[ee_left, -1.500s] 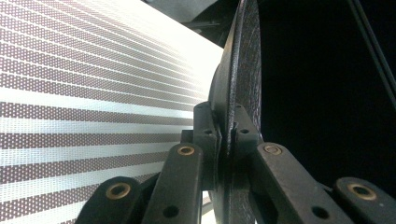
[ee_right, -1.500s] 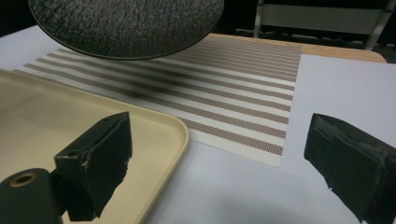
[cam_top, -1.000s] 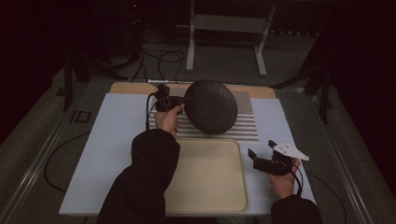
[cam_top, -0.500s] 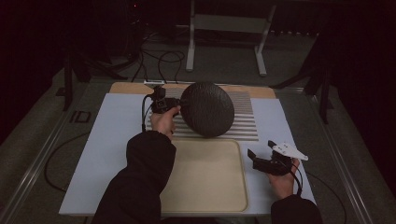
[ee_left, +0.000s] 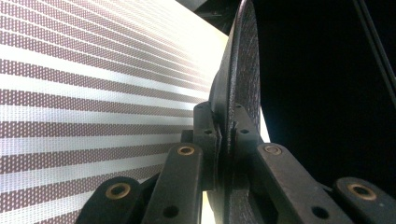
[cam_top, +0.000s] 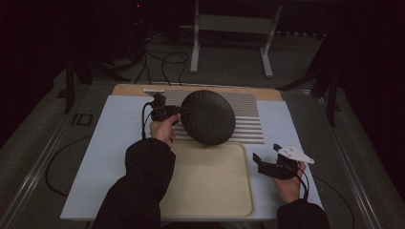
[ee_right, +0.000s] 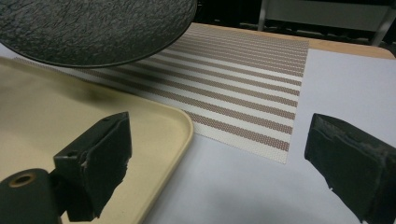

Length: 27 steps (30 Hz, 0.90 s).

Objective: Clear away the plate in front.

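My left tongs point(cam_top: 177, 110) are clamped on the rim of the dark plate point(cam_top: 208, 117), at its 9 o'clock edge. The plate is tilted above the striped mat point(cam_top: 248, 121), at 12 o'clock of the beige tray point(cam_top: 210, 181). My right tongs point(cam_top: 265, 160) stand apart, holding nothing, at 3 o'clock of the tray.

Striped placemat point(cam_top: 248, 119) (brown and white) on pale table cover point(cam_top: 110, 143), beige tray point(cam_top: 210, 181) in front, cables point(cam_top: 162, 59) behind

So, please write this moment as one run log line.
left tongs: shut on plate rim, plate tilted over mat | right tongs: open, empty, beside tray
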### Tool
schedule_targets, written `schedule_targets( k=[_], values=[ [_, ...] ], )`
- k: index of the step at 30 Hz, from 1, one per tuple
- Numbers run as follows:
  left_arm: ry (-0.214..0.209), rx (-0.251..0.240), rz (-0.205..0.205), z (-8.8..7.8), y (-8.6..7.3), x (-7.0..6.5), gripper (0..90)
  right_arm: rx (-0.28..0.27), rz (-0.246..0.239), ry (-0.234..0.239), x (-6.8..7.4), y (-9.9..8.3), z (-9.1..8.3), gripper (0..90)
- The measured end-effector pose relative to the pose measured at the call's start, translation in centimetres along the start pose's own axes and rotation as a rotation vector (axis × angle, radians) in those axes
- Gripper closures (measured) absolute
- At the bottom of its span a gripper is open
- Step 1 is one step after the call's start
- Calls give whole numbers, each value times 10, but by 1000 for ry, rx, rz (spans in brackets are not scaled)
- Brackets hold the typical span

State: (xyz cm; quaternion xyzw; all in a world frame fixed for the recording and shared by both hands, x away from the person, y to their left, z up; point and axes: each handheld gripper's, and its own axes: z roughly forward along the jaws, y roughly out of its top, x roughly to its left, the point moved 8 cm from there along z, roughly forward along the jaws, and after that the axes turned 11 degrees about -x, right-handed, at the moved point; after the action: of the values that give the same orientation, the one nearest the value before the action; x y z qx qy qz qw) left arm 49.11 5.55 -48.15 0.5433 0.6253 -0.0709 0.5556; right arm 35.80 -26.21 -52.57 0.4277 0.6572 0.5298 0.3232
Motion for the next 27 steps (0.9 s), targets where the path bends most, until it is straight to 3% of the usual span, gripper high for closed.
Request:
schedule_targets(
  k=[14,27],
  values=[
    [-2,13,-16,-12,-9,12,863,4,0,-2,0,-1,0,74],
    [-33,26,-31,-25,-25,19,863,6,-2,-3,1,-1,1,74]
  ],
)
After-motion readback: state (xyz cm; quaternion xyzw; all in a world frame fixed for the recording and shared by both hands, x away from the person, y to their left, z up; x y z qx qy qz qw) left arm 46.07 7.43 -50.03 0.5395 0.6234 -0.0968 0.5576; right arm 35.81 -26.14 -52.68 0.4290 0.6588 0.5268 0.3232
